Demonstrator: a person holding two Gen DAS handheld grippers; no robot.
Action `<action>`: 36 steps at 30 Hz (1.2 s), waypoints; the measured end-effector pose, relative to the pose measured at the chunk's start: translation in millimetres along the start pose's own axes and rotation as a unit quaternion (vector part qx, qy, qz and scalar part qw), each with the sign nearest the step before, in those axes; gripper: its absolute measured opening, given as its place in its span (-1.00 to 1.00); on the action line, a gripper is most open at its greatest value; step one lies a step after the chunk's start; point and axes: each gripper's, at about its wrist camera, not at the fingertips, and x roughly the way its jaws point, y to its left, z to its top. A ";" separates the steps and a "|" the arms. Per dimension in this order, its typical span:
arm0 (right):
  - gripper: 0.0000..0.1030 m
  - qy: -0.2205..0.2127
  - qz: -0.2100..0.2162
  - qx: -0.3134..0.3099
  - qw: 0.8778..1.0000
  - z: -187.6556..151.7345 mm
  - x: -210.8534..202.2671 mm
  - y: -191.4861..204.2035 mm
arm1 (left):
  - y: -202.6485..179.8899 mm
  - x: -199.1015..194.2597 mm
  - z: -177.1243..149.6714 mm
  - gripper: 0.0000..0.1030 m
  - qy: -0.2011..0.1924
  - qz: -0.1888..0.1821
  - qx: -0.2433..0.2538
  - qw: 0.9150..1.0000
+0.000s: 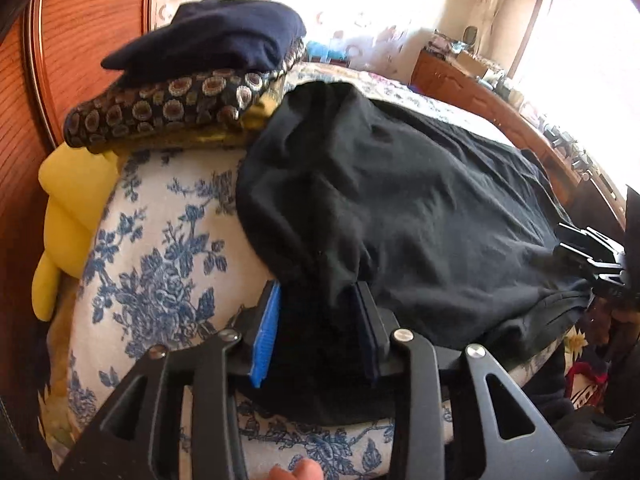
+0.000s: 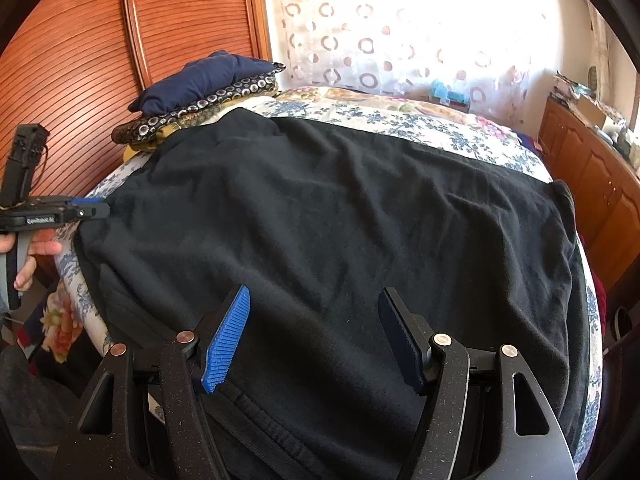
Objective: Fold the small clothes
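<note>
In the left wrist view, the left tongs (image 1: 318, 320) stand part open with a fold of the black garment (image 1: 400, 200) loose between the pads, at its edge on the floral bed (image 1: 160, 240). A folded pile (image 1: 192, 80) and a yellow cloth (image 1: 76, 208) lie beyond. The right wrist view alone shows the whole black garment (image 2: 340, 220) spread flat, with the right tongs (image 2: 314, 336) open wide above its near hem, and a hand (image 2: 32, 256) holding the left tongs (image 2: 90, 208).
</note>
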 end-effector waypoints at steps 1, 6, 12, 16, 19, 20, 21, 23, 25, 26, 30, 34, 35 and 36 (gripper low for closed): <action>0.33 0.000 -0.001 0.000 1.000 -0.4 -0.1 0.2 | -1.2 0.6 -0.5 -0.31 0.000 0.004 0.007 1.000; 0.33 0.000 -0.002 0.001 1.000 -2.6 0.4 -0.1 | -7.9 5.8 0.3 -0.24 -0.005 0.022 0.034 0.999; 0.32 0.000 -0.003 0.001 1.000 -3.9 0.8 -0.7 | -9.7 10.0 5.4 -0.52 -0.009 0.015 0.038 0.999; 0.27 0.000 -0.008 0.005 1.000 -8.2 -0.1 -5.8 | -19.5 6.4 4.9 -0.87 -0.016 -0.019 0.054 0.998; 0.23 0.000 -0.012 0.018 1.000 -13.9 -3.4 -17.1 | -33.2 -6.9 11.2 -0.88 -0.038 -0.046 0.056 0.997; 0.22 -0.001 -0.015 0.028 0.999 -18.1 -7.4 -25.9 | -41.2 -13.6 15.3 -0.88 -0.050 -0.051 0.061 0.996; 0.19 -0.001 -0.015 0.028 0.999 -18.1 -7.4 -25.9 | -47.8 -17.4 19.4 -0.88 -0.056 -0.059 0.065 0.995; 0.18 -0.003 -0.019 0.037 0.999 -21.3 -12.2 -33.7 | -65.7 -23.7 30.4 -0.88 -0.069 -0.071 0.080 0.992; 0.17 -0.006 -0.025 0.046 0.999 -24.6 -18.6 -42.5 | -85.3 -25.0 43.3 -0.88 -0.074 -0.088 0.098 0.989; 0.17 -0.008 -0.027 0.050 0.998 -26.1 -22.0 -46.2 | -94.1 -25.0 48.4 -0.88 -0.077 -0.093 0.104 0.987; 0.17 -0.019 -0.039 0.067 0.997 -33.4 -38.0 -61.9 | -142.7 -18.1 70.9 -0.88 -0.077 -0.125 0.143 0.979; 0.16 -0.035 -0.056 0.085 0.994 -43.3 -61.4 -80.3 | -194.6 -15.1 87.2 -0.88 -0.079 -0.156 0.182 0.968; 0.15 -0.038 -0.059 0.087 0.994 -44.4 -65.9 -83.2 | -208.1 -15.9 89.9 -0.88 -0.079 -0.166 0.191 0.964; 0.15 -0.038 -0.059 0.087 0.994 -44.4 -65.9 -83.2 | -219.2 -16.3 92.7 -0.88 -0.078 -0.175 0.198 0.961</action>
